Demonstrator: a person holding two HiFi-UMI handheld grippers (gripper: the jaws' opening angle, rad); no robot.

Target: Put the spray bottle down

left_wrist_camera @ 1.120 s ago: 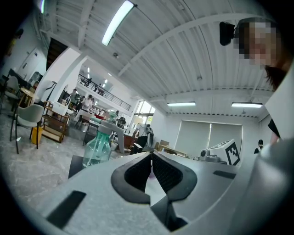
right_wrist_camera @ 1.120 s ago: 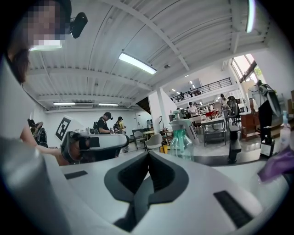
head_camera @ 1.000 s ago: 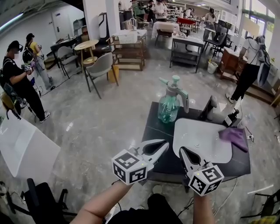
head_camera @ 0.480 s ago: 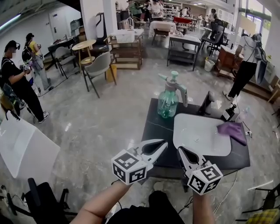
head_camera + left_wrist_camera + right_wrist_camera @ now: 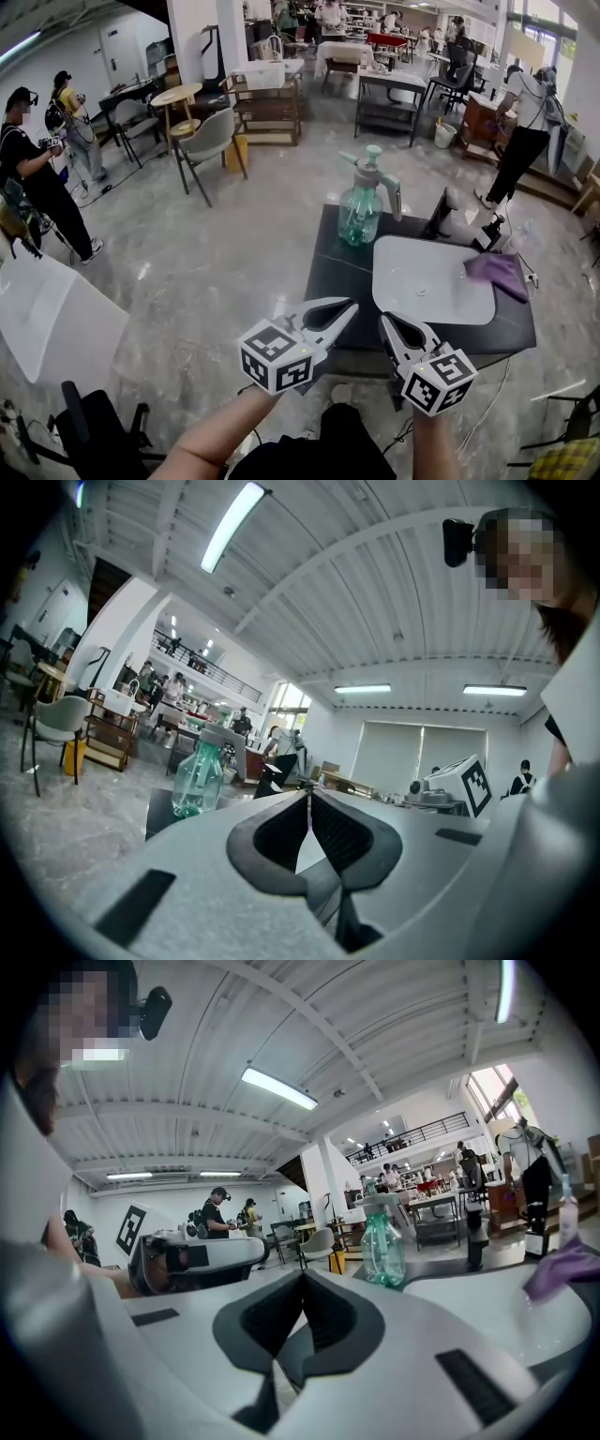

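The green translucent spray bottle [image 5: 362, 204] stands upright on the far left part of the dark table [image 5: 333, 281]; nothing holds it. It also shows in the left gripper view as the spray bottle [image 5: 199, 772] and in the right gripper view as the spray bottle [image 5: 382, 1241]. My left gripper [image 5: 351, 307] hovers at the table's near edge, shut and empty. My right gripper [image 5: 386, 321] is beside it, also shut with nothing between its tips. Both are well short of the bottle.
A white board [image 5: 429, 281] lies on the table with a purple cloth [image 5: 499, 272] at its right end. A black stand [image 5: 439, 216] rises behind it. Chairs [image 5: 211, 145], tables and several people fill the hall beyond; a person [image 5: 33, 178] stands at the left.
Both grippers have drawn back slightly toward me from the table, still shut. The bottle stays where it stood.
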